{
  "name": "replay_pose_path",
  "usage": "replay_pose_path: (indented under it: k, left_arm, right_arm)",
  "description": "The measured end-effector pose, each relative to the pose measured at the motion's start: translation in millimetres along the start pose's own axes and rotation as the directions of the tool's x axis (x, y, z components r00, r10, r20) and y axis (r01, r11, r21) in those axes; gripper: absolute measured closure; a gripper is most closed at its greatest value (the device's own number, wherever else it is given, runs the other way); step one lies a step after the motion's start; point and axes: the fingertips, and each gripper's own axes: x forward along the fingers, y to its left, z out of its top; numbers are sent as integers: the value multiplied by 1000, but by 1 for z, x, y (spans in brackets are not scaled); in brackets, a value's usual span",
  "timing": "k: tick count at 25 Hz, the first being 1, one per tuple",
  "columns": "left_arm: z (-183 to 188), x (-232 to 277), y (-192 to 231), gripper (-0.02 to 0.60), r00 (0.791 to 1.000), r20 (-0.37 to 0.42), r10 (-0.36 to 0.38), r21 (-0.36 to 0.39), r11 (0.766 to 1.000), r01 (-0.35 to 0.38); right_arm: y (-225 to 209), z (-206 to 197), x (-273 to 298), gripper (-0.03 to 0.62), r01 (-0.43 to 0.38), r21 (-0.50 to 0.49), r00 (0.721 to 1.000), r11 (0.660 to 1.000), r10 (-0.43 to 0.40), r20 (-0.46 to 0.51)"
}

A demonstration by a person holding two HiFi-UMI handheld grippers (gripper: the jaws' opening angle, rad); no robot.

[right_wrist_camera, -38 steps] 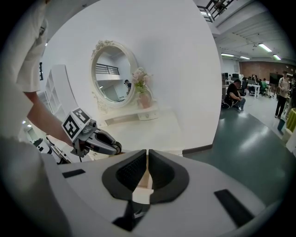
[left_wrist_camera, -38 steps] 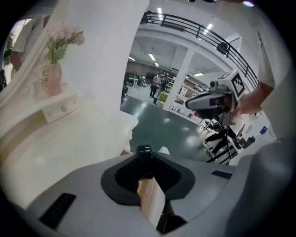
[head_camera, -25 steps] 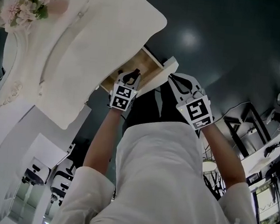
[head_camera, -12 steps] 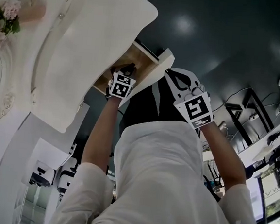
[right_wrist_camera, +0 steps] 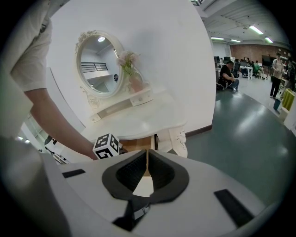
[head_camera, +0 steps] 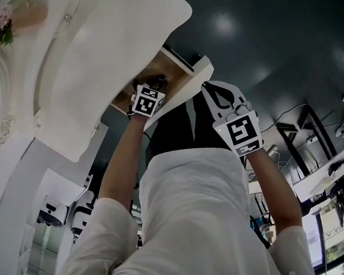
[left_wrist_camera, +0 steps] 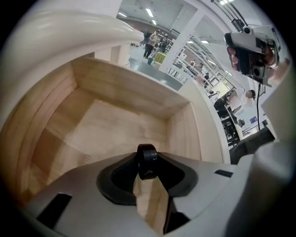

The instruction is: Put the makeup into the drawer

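The makeup (left_wrist_camera: 147, 160) sits between the jaw tips of the left gripper (head_camera: 155, 80), inside the drawer (left_wrist_camera: 115, 125). Whether it rests on the drawer floor cannot be told. The jaws have just been opening. They stand wide apart, and a wedge of plywood floor shows between them at 6 o'clock of the makeup.

In the head view the left forearm is bare and runs straight toward 12 o'clock. Its gripper points steeply down into the drawer.

The makeup is a small, short black cylinder with a glossy rim. The drawer is bare light wood, with plain walls at 9, 12 and 3 o'clock of the makeup.

The right gripper (right_wrist_camera: 147, 163) is held at 3 o'clock of the left gripper, outside the drawer front. Its arm reaches toward 11 o'clock. Its jaws are closed tip to tip with nothing between them.

The drawer is pulled out from under the white table (head_camera: 108, 50). A mirror (right_wrist_camera: 99, 65) and flowers (right_wrist_camera: 127, 59) stand on the table top.
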Motion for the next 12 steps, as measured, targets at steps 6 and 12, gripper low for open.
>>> replay_pose_path:
  k: [6, 12]
  left_arm:
    - [-6, -12, 5, 452, 998, 9, 54, -50, 997, -54]
    - [-19, -25, 17, 451, 993, 18, 120, -116, 986, -117]
  right_arm:
    - [6, 4, 2, 560, -19, -18, 1000, 1000, 19, 5]
    - [9, 7, 0, 560, -28, -40, 1000, 999, 28, 10]
